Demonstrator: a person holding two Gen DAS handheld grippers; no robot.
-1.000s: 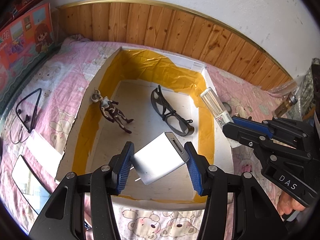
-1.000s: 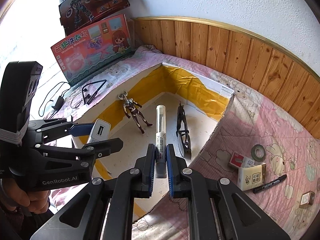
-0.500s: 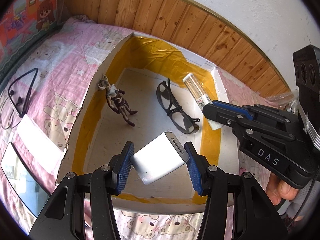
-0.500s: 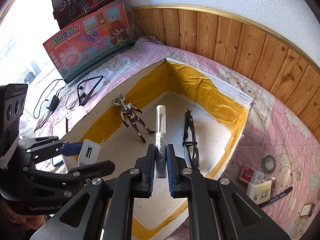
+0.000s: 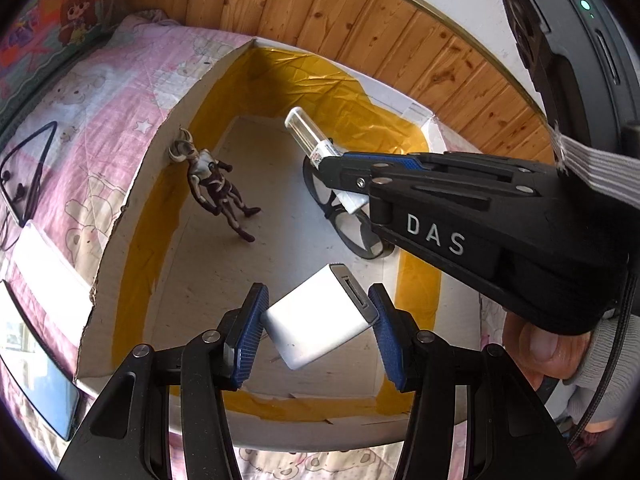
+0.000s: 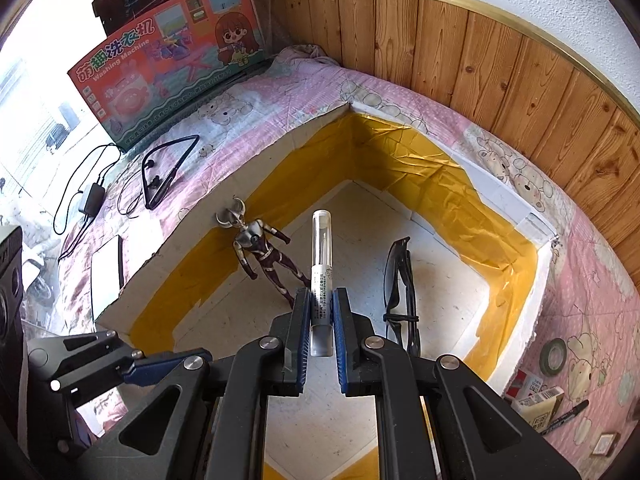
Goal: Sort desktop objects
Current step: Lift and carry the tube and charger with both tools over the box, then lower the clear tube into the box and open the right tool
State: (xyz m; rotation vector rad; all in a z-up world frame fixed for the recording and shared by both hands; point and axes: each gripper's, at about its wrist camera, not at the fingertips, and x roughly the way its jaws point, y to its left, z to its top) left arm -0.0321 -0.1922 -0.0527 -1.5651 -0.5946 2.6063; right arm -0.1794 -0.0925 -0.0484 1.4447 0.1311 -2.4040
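Observation:
My left gripper (image 5: 318, 322) is shut on a white USB charger block (image 5: 320, 320) and holds it above the near end of an open box lined with yellow tape (image 5: 132, 248). My right gripper (image 6: 321, 316) is shut on a clear-capped tube (image 6: 321, 264) and holds it over the box (image 6: 536, 276); it also shows in the left wrist view (image 5: 340, 168). A toy figure (image 5: 214, 186) and black glasses (image 5: 344, 220) lie on the box floor, also seen in the right wrist view, figure (image 6: 262, 252), glasses (image 6: 400, 288).
The box sits on a pink bedspread (image 6: 280, 100). Left of it lie a neckband earphone (image 6: 164, 172), a charger with cable (image 6: 90, 200) and a phone (image 5: 36, 372). Right of it lie a tape roll (image 6: 554, 356), small boxes (image 6: 538, 400) and a marker (image 6: 564, 418). A toy carton (image 6: 168, 60) leans behind.
My right gripper has moved left and further over the box with the tube. My left gripper has closed in over the box's near end, the charger block still in it.

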